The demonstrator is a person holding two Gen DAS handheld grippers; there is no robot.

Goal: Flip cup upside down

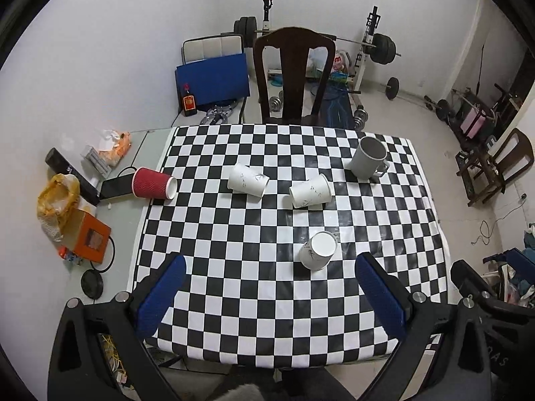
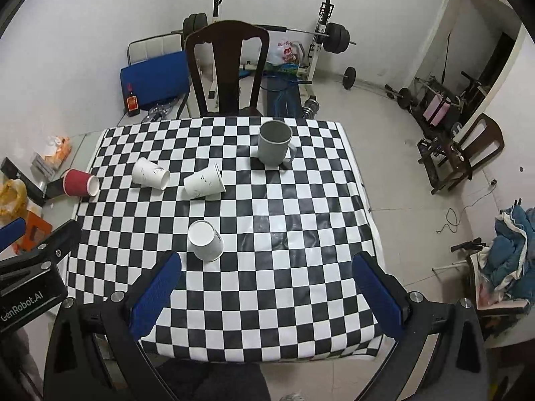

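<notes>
Both grippers, left gripper [image 1: 269, 279] and right gripper [image 2: 266, 275], hovered wide open and empty above the near table edge [image 2: 260, 351]. One paper cup [image 2: 204, 240] already stood inverted; two white cups [image 1: 248, 179] and a red cup [image 1: 154, 183] lay sideways, probably awaiting flipping.

On the table [image 1: 234, 327]: mug [image 1: 367, 158] at far right | two tipped cups [image 1: 248, 179] left of mug | upside-down cup [image 1: 317, 250] nearer than mug
</notes>
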